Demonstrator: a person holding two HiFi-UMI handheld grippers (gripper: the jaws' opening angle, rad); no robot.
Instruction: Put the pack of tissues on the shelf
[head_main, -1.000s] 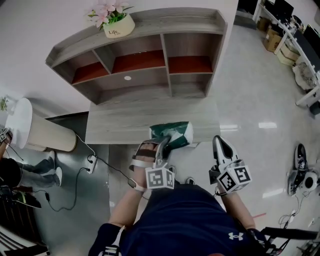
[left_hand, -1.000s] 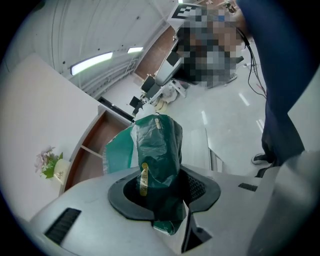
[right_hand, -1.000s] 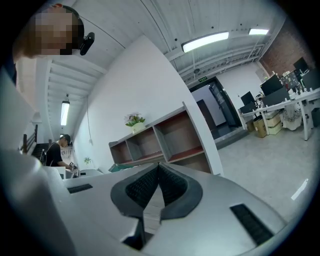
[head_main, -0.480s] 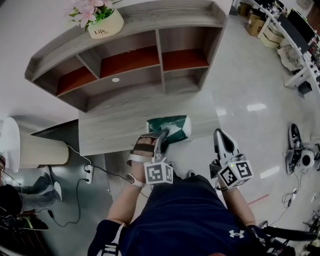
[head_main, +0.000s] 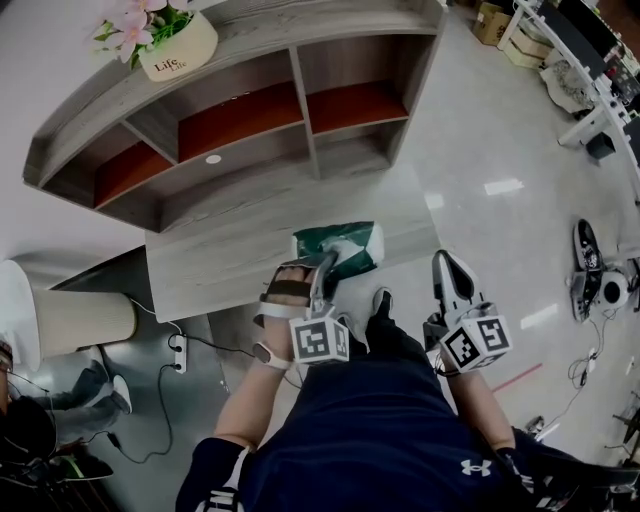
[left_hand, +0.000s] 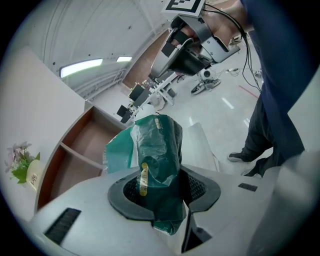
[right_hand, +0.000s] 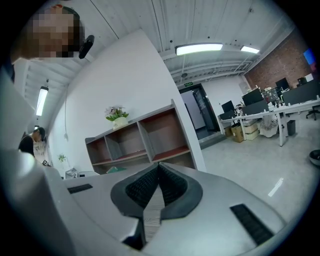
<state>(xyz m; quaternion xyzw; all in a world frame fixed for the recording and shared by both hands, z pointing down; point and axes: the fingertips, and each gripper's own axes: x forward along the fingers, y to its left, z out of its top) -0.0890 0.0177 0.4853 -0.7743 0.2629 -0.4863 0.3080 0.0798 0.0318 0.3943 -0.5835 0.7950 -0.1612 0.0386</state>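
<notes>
You stand on a glossy grey office floor (head_main: 500, 230) that fills the right of the head view. The wooden shelf (head_main: 300, 40), with red-brown compartments, spans the upper left. Its broad lower ledge (head_main: 230, 250) reaches toward centre frame. The green pack of tissues (head_main: 345, 245) shows at centre frame over that ledge's near edge, its wrapper clamped in your left gripper (head_main: 325, 272). Your right gripper (head_main: 448, 268), lower right of centre, is clenched on nothing. A flower pot (head_main: 178, 58) tops the shelf at upper left.
</notes>
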